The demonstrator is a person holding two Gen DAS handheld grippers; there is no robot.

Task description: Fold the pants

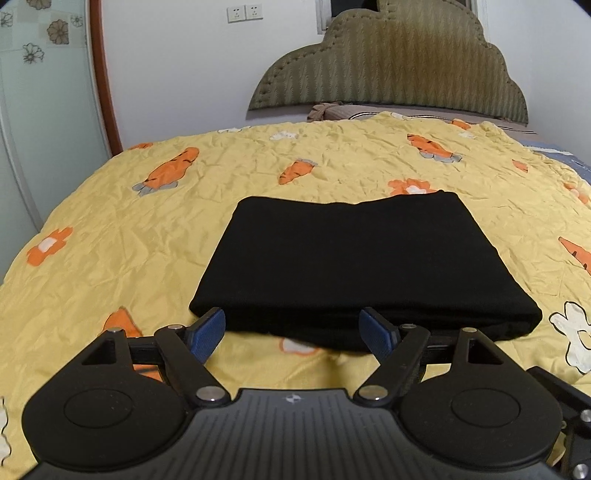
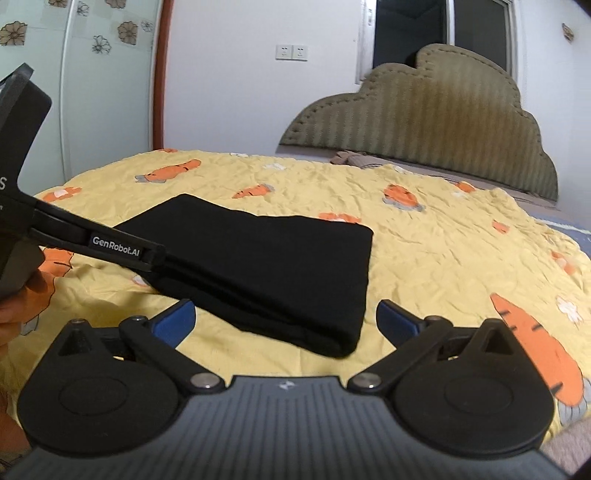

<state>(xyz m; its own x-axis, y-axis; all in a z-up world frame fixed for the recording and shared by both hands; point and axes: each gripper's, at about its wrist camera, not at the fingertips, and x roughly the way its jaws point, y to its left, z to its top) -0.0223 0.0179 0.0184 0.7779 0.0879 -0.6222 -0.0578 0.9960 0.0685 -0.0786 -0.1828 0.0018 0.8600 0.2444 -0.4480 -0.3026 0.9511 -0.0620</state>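
The black pants (image 1: 351, 258) lie folded into a thick flat rectangle on the yellow carrot-print bedspread (image 1: 110, 229). My left gripper (image 1: 293, 326) stands open at the bundle's near edge, its blue pads (image 1: 207, 332) wide apart and pressing on nothing. In the right wrist view the pants (image 2: 266, 266) run diagonally, their near corner lying between the spread fingers of my open right gripper (image 2: 286, 314). The left gripper's black finger (image 2: 110, 243) reaches in from the left to the bundle's left end, with a hand (image 2: 14, 314) behind it.
An olive padded headboard (image 1: 399, 66) and a brownish pillow (image 1: 328, 110) stand at the bed's far end. A flower-patterned glass door (image 1: 37, 110) with a brown frame is on the left, wall sockets (image 1: 244, 13) behind. Open bedspread surrounds the pants.
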